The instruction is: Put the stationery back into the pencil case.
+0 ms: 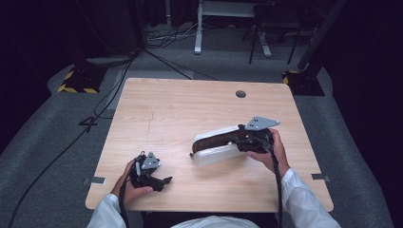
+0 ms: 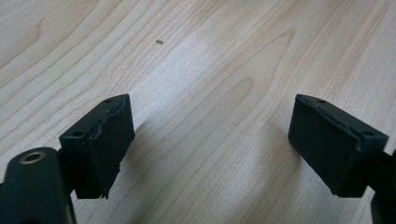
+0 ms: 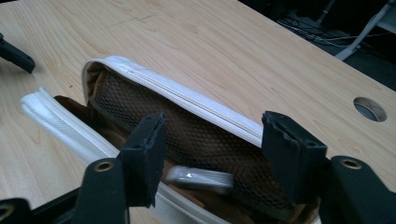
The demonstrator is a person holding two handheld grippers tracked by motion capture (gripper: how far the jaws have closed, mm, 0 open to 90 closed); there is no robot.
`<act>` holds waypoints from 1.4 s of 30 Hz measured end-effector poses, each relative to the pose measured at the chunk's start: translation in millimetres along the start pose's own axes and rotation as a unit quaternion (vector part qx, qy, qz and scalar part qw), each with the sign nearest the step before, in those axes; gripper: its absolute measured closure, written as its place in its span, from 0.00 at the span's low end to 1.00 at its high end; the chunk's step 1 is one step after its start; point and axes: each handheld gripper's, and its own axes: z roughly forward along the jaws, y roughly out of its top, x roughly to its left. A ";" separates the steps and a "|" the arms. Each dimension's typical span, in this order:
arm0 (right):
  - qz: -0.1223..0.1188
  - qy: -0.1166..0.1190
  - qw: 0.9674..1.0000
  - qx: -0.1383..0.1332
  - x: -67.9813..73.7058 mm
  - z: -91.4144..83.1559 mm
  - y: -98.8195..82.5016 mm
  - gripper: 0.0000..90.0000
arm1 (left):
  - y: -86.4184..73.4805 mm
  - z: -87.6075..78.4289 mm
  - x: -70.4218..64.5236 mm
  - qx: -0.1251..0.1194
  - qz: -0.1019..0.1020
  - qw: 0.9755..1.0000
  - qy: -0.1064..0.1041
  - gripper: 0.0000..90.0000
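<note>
A white zippered case (image 1: 216,147) lies on its side on the wooden tabletop (image 1: 180,109), right of center, unzipped and gaping, showing brown mesh lining and a small silvery item (image 3: 200,178) inside.

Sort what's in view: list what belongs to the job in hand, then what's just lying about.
In the job:
white case, unzipped, brown mesh lining
small white packet inside it
right claw, open over the case

Lying about:
left claw, open, idle
table hole
floor cables
</note>
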 end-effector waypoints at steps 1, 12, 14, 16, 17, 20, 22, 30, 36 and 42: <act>0.000 -0.001 1.000 0.000 -0.1 0.1 0.0 0.45 | 0.0 0.0 0.0 0.000 0.000 1.000 0.000 0.16; 0.001 0.003 1.000 -0.002 -2.0 -1.8 -1.2 0.44 | 0.0 0.0 0.0 0.000 0.000 1.000 0.000 0.16; 0.001 0.002 1.000 -0.001 -2.1 -1.9 -1.7 0.43 | 0.0 0.0 0.0 0.000 0.000 1.000 0.000 0.16; 0.000 0.002 1.000 0.000 -2.6 -2.2 -2.0 0.43 | 0.0 0.0 0.0 0.000 0.000 1.000 0.000 0.16; -0.001 0.002 1.000 0.000 -3.3 -2.9 -2.5 0.43 | 0.0 0.0 0.0 0.000 0.000 1.000 0.000 0.16; -0.001 0.004 1.000 0.000 -3.8 -3.8 -2.8 0.42 | 0.0 0.0 0.0 0.000 0.000 1.000 0.000 0.16; -0.001 0.002 1.000 0.001 -3.9 -4.9 -3.1 0.42 | 0.0 0.0 0.0 0.000 0.000 1.000 0.000 0.16; -0.008 -0.001 1.000 0.004 -5.9 -10.0 -4.8 0.41 | 0.0 0.0 0.0 0.000 0.000 1.000 0.000 0.16; -0.013 -0.002 1.000 0.007 -7.1 -16.0 -6.7 0.41 | 0.0 0.0 0.0 0.000 0.000 1.000 0.000 0.16; -0.021 -0.003 1.000 0.009 -8.8 -23.0 -9.2 0.39 | 0.0 0.0 0.0 0.000 0.000 1.000 0.000 0.16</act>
